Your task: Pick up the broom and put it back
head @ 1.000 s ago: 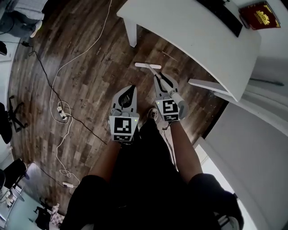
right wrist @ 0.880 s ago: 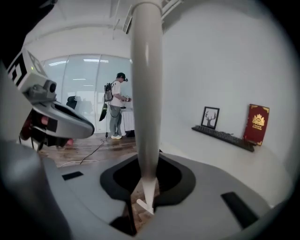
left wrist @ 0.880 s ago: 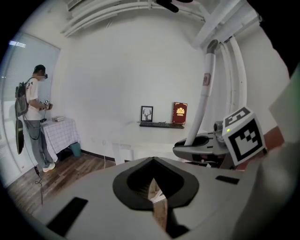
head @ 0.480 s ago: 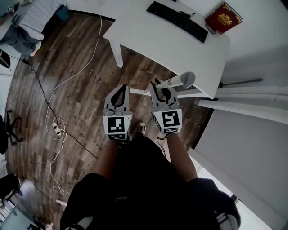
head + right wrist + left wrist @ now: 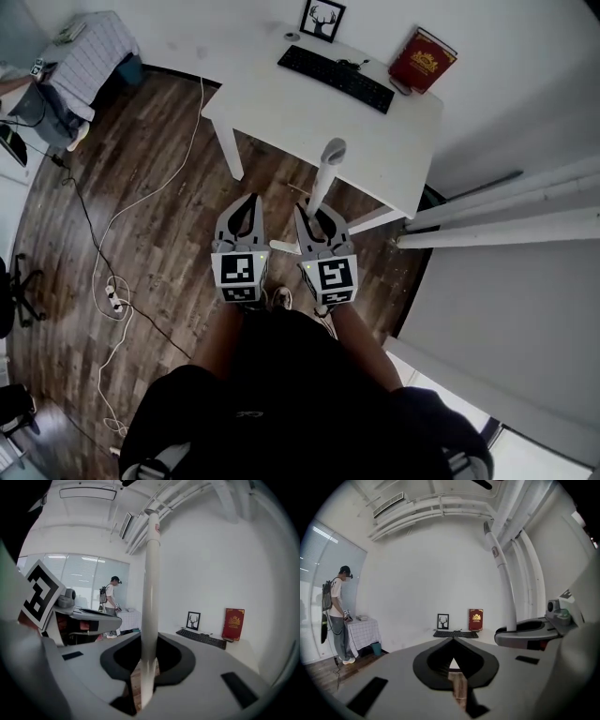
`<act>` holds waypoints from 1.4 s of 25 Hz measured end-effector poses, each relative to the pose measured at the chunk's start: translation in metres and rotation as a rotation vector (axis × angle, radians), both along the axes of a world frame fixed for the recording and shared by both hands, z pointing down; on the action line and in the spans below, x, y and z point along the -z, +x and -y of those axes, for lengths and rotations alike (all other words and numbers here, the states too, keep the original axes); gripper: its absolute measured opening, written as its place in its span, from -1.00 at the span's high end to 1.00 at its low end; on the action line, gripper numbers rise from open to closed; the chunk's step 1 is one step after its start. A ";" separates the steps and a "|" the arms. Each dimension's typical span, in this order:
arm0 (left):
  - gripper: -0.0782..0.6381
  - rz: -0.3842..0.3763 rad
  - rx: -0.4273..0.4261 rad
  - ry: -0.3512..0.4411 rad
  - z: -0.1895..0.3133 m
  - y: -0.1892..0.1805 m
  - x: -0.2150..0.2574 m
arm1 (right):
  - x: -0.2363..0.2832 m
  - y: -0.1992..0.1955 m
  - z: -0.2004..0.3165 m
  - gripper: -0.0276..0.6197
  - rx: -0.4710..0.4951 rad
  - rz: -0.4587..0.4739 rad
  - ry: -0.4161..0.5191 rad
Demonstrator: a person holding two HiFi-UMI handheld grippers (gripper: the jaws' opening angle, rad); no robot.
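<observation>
The fingers (image 5: pixel 183 662) of the right gripper (image 5: pixel 315 214) are clamped on the white broom handle (image 5: pixel 324 169), which stands nearly upright with its capped top toward 12 o'clock; the left gripper (image 5: pixel 249 201), beside it at 9 o'clock, has its fingers (image 5: pixel 480 660) together on nothing; the white surface (image 5: pixel 300 112) with the keyboard (image 5: pixel 336 78) lies beyond at 12 o'clock. The pick-up looks done; next comes carrying the broom to its resting spot, which I cannot identify, keeping it clear of that surface's edge.
</observation>
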State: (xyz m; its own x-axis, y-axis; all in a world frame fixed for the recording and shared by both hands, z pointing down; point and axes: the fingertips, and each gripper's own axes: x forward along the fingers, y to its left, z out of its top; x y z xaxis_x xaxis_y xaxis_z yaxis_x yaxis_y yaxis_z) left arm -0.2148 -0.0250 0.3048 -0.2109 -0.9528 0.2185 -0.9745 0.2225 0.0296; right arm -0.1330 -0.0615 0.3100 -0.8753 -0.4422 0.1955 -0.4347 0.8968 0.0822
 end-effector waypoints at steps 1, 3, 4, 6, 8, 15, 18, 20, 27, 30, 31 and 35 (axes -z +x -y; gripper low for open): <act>0.78 0.008 -0.010 0.004 0.002 0.004 0.004 | 0.004 0.003 0.000 0.65 -0.003 0.009 0.005; 0.78 0.022 -0.028 0.014 0.005 0.012 0.010 | 0.009 0.006 0.000 0.65 -0.007 0.025 0.018; 0.78 0.028 -0.033 0.015 0.006 0.015 0.011 | 0.010 0.008 -0.001 0.65 -0.007 0.031 0.025; 0.78 0.035 -0.040 0.012 0.006 0.021 0.012 | 0.011 0.011 -0.003 0.65 -0.005 0.038 0.035; 0.78 0.040 -0.047 0.011 0.005 0.024 0.013 | 0.014 0.013 -0.003 0.65 -0.007 0.044 0.039; 0.78 0.062 -0.057 0.013 0.002 0.027 0.016 | 0.015 0.013 0.000 0.66 -0.020 0.060 0.033; 0.78 0.061 -0.057 0.014 0.000 0.028 0.016 | 0.014 0.014 -0.001 0.66 -0.021 0.064 0.023; 0.78 0.066 -0.060 0.007 -0.004 0.031 0.017 | 0.015 0.017 -0.003 0.66 -0.025 0.072 0.015; 0.78 0.069 -0.091 -0.038 -0.016 0.043 0.006 | 0.004 0.025 -0.013 0.66 -0.070 0.077 -0.028; 0.78 0.064 -0.140 -0.060 -0.023 0.055 -0.003 | -0.008 0.036 -0.019 0.66 -0.121 0.060 -0.056; 0.78 0.062 -0.164 -0.066 -0.023 0.060 -0.006 | -0.012 0.041 -0.020 0.66 -0.143 0.055 -0.064; 0.78 0.048 -0.292 -0.094 -0.024 0.082 -0.019 | -0.028 0.065 -0.021 0.66 -0.262 0.052 -0.092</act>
